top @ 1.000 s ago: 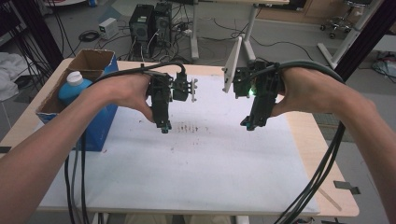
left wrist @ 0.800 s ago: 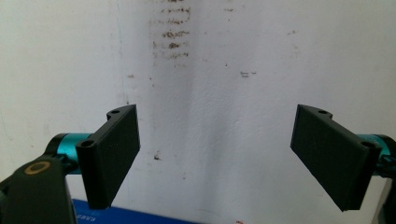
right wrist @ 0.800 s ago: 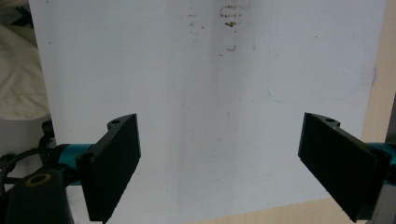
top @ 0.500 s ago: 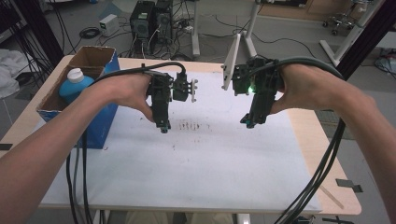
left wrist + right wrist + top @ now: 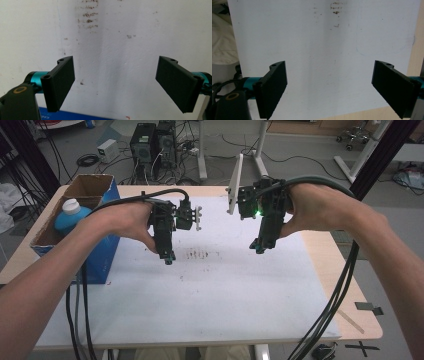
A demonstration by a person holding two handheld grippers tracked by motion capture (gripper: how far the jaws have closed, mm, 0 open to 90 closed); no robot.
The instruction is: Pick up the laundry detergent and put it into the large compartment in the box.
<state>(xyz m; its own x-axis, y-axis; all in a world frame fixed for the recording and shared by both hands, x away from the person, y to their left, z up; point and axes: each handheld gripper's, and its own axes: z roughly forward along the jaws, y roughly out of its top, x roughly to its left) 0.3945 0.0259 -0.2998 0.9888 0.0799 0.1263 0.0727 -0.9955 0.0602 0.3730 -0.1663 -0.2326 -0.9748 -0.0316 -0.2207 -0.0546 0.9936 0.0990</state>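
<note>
White sheet bare between tools | left tool spread wide | right tool spread wide, nothing held

The left tongs hung point-down in the high view, so how the jaws stood could not be told there. The right tongs gave the same trouble. In the left gripper view the right jaw ran off the picture's edge, and a blue strip at the bottom was cut too short to identify. The brown smudges on the white sheet were too small to read. The bottle sat half hidden by the box. The tabletop lay mostly under the sheet.
</note>
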